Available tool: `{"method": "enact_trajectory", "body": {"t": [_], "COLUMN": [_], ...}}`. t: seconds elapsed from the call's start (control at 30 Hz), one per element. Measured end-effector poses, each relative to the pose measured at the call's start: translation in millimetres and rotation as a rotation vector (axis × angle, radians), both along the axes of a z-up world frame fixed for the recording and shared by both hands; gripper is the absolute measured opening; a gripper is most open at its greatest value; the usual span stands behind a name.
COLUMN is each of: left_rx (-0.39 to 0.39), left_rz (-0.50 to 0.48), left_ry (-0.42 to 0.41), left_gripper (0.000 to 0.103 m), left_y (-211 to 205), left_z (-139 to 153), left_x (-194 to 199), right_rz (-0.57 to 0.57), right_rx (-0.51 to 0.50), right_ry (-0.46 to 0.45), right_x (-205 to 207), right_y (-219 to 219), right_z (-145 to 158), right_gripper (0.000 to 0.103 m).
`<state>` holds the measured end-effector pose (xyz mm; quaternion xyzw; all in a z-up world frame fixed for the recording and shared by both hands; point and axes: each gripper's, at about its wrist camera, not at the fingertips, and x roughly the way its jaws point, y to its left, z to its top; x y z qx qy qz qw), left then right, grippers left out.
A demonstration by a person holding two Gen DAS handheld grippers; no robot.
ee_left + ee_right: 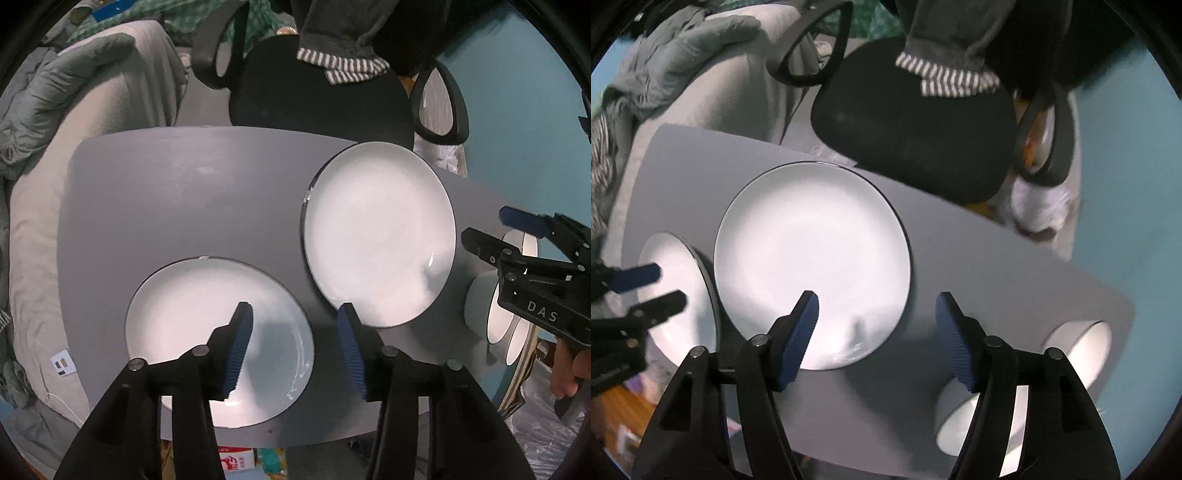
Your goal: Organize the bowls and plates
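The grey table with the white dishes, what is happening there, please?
A person holds a hand-held gripper in each hand above the grey table. Both are open and hold nothing. The left hand-held gripper hovers at the near plate; the right hand-held gripper hovers at the far plate's edge. Two bowls stand at the table's right end. Nothing is stacked yet.

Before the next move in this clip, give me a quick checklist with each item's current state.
1. Left tool open, holding nothing: ok.
2. Right tool open, holding nothing: ok.
3. Near plate and far plate bare of other items: ok.
4. Plates stacked: not ok, they lie side by side.
5. Two bowls on the table: ok.
6. Bowls nested: cannot tell.
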<state>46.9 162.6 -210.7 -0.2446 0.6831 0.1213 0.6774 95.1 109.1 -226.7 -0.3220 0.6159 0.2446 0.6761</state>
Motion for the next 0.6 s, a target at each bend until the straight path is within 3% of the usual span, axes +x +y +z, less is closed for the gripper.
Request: {"method": "enact_trajectory", "body": {"t": [0.2, 0.37, 0.6], "left_rx": [0.026, 0.034, 0.039], "left_rz": [0.037, 0.077, 0.141], "left_ry": [-0.044, -0.063, -0.071], "left_gripper": [0.054, 0.055, 0.055], "left_y": [9, 18, 28], "left_z": [16, 24, 26], "left_x": [-31, -53, -91], "right_rz": [0.122, 0.187, 0.209], "right_rx": [-0.067, -0.103, -0.054], "right_ry": [-0.155, -0.231, -0.165], "right_x": [-24, -42, -64], "right_y": [10, 16, 27], "right_z": [13, 17, 12], "right_gripper": [0.069, 0.07, 0.07]}}
